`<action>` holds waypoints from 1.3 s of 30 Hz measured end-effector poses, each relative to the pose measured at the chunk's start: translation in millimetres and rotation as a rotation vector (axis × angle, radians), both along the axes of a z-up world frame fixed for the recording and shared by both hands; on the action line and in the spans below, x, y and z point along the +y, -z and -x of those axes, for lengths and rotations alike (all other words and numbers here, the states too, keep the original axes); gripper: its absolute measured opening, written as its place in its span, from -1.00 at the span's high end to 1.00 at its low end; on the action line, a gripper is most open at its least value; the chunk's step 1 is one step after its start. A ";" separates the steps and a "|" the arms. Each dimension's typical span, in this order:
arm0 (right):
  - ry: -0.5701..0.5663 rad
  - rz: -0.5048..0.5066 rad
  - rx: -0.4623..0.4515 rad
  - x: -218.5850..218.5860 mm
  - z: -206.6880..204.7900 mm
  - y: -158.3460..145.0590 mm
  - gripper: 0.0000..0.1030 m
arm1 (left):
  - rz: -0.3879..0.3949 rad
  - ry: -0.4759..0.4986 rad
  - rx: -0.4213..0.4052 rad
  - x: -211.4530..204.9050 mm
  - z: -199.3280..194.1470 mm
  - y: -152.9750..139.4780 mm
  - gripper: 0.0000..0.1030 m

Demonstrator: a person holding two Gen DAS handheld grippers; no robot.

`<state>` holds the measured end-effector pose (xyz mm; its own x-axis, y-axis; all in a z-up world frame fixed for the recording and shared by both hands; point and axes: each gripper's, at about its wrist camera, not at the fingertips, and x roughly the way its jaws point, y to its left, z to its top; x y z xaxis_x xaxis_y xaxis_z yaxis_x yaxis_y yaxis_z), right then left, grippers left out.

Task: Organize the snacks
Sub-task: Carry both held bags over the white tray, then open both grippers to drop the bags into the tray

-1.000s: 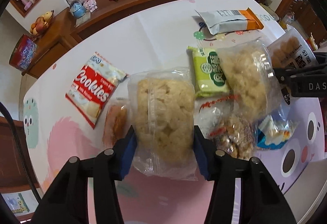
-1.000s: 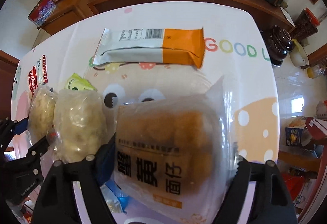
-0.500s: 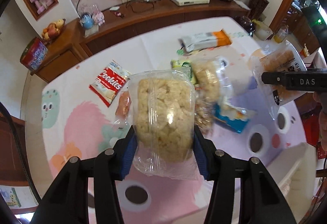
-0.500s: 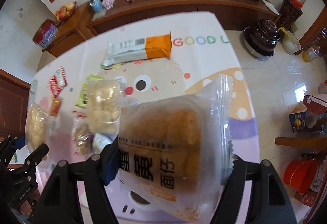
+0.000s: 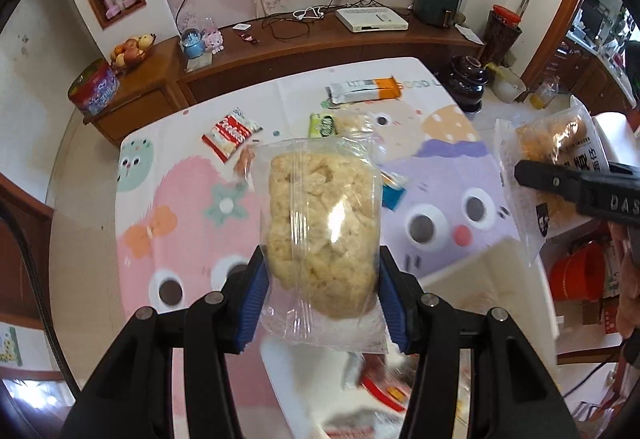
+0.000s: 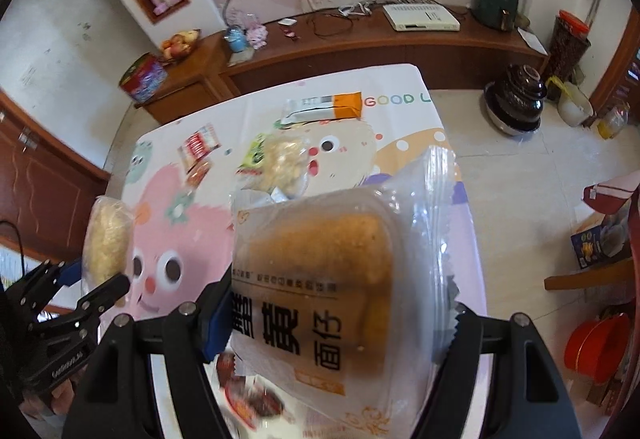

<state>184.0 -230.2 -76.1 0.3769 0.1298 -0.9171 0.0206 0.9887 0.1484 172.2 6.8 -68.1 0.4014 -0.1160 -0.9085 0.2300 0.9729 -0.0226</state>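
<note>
Holding two packets clear above the surface (image 5: 188,195), I have the left gripper (image 5: 320,295) clamped narrow on a clear bag of pale puffed rice cake (image 5: 320,235), blue pads pressing its lower sides, and the right gripper (image 6: 332,323) set wider, its jaws having just been closing with the brown pastry pack (image 6: 316,279) gripped between them. Both feel like light loads to me, more air and film than weight. The clear bag is soft and slick; its contents look brittle and would likely crumble if I squeezed harder, so I judge the best hold is across the solid middle of the cake, not on the loose film at the edge. The pastry pack seems to sit in a stiffer inner tray, which takes the squeeze better, though its glossy wrapper could slide. On the far surface lie the red cookie packet (image 5: 232,133), a green packet (image 5: 323,125) and a white-and-orange bar (image 5: 365,89), all flat and easy to pinch by their edges.
</note>
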 end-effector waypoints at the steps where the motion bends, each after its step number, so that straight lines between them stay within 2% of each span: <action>1: -0.010 0.001 -0.004 2.0 7.3 -4.4 -0.41 | 0.007 -0.004 -0.004 -0.9 10.0 -5.4 0.03; 10: -0.090 -0.010 -0.025 18.6 86.4 -37.3 -0.42 | 0.062 -0.049 -0.051 -7.3 83.7 -44.7 0.03; 15: -0.112 -0.016 -0.042 24.8 117.0 -47.6 -0.42 | 0.074 -0.074 -0.075 -14.2 111.7 -52.5 0.03; 18: -0.129 0.006 -0.058 29.2 131.9 -49.3 -0.42 | 0.056 -0.086 -0.076 -21.2 124.9 -47.3 0.03; 21: -0.142 0.043 -0.067 33.5 142.3 -48.4 -0.43 | -0.007 -0.091 -0.080 -31.9 136.4 -37.8 0.03; 25: -0.154 0.060 -0.054 37.4 153.7 -40.7 -0.43 | -0.003 -0.089 -0.041 -39.4 144.4 -26.2 0.02; 39: -0.183 0.112 -0.026 44.2 169.0 -27.7 -0.44 | -0.020 -0.083 -0.016 -48.4 146.4 -16.5 0.02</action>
<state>15.0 -186.1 -48.4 0.3802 0.0962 -0.9199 -0.1630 0.9860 0.0358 25.8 -41.5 -51.6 0.4229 -0.0639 -0.9039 0.1492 0.9888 -0.0001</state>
